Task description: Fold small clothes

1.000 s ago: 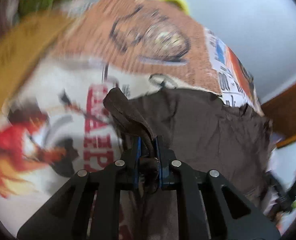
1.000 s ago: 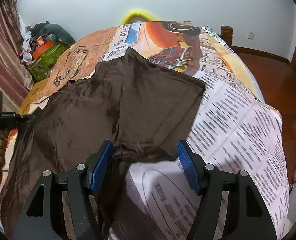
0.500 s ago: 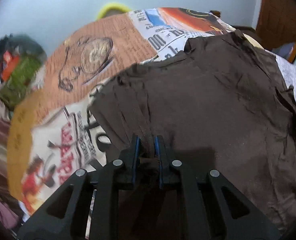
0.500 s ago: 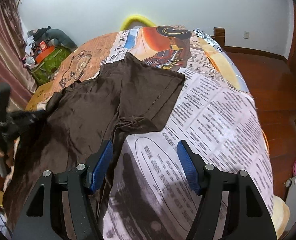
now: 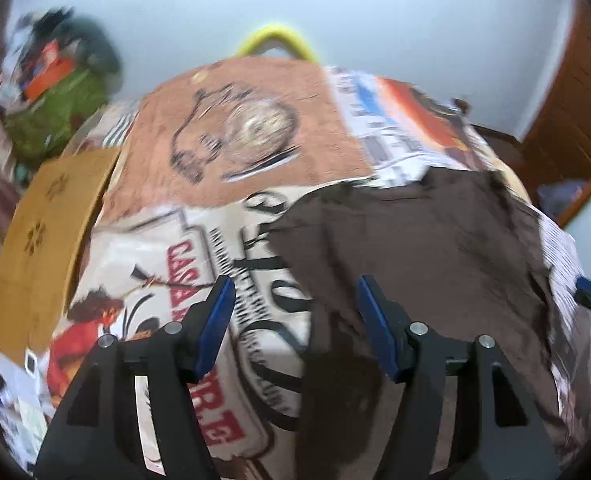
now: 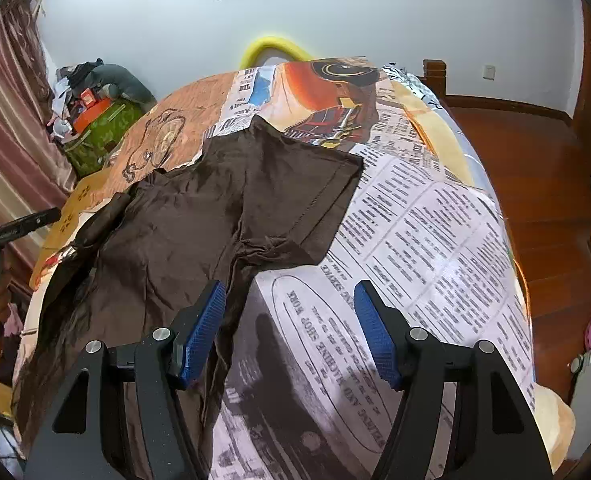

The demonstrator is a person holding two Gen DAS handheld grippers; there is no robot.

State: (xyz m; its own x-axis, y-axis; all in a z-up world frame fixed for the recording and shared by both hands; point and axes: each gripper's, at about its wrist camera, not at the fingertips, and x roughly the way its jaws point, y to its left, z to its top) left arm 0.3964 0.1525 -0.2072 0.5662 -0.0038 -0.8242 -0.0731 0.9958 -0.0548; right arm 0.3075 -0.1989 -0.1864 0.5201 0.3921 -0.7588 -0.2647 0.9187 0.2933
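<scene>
brown shirt (image 6: 215, 216) lies spread on the printed bed cover (image 6: 435, 240), left tool (image 5: 291, 312) opening with nothing gripped, right tool (image 6: 289, 316) wide apart and empty.

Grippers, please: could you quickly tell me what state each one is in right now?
Left gripper: jaws opening, nothing pinched; the brown shirt lies below it on the bed.
Right gripper: jaws open, holding nothing, above the shirt's edge.
</scene>
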